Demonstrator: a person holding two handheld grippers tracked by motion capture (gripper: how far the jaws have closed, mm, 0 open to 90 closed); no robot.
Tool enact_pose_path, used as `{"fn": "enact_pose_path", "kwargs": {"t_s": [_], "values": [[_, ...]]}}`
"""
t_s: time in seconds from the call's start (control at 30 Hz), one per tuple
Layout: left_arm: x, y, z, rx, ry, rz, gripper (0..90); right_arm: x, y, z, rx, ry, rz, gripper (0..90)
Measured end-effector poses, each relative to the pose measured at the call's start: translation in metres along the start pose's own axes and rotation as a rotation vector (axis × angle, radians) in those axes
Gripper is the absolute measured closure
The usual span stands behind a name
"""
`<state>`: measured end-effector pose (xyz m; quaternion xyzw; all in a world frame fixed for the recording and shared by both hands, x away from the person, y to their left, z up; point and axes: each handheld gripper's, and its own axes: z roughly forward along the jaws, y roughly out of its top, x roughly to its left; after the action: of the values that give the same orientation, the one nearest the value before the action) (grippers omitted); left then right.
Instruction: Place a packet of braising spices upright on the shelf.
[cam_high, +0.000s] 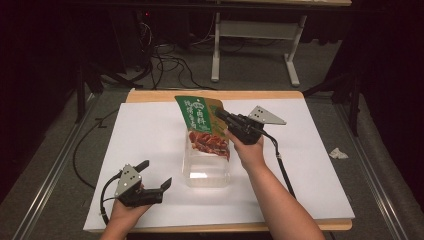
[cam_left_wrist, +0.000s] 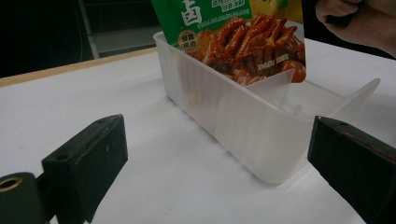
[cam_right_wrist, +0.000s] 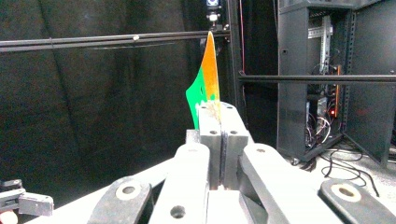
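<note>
Bare white table (cam_high: 150, 130) lies open on every side of the clear tub (cam_high: 206, 170), which stands mid-table, long axis toward the far edge. The right gripper (cam_high: 223, 117) is clenched on the snack pouch (cam_high: 202, 125), upright, its bottom inside the tub's far end. The left gripper (cam_high: 155, 175), jaws spread and empty, rests near the near-left corner in a dark room.

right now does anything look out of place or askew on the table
Little. The snack pouch leans tilted, its lower end in the clear plastic bin, pinched at one edge by the right gripper, so that looks deliberate. The one stray is a crumpled white scrap lying off the table, to its right.
</note>
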<state>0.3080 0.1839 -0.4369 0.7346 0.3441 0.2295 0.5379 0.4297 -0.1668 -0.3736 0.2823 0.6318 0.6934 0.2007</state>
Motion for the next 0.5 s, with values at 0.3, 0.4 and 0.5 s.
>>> {"fn": "enact_pose_path", "kwargs": {"t_s": [0.3,0.4,0.5], "values": [[-0.0013,0.0006,-0.0001,0.003,0.000,0.005,5.7,0.0007,0.0004,-0.0011,0.007,-0.011,-0.001,90.0],[-0.0009,0.0003,0.0007,0.006,-0.001,0.003,5.8,0.0002,0.0007,-0.0016,0.013,-0.007,-0.002,90.0],[-0.0009,0.0003,0.0007,0.006,-0.002,0.004,5.8,-0.0003,0.0014,-0.0026,0.023,-0.011,-0.005,90.0]]}}
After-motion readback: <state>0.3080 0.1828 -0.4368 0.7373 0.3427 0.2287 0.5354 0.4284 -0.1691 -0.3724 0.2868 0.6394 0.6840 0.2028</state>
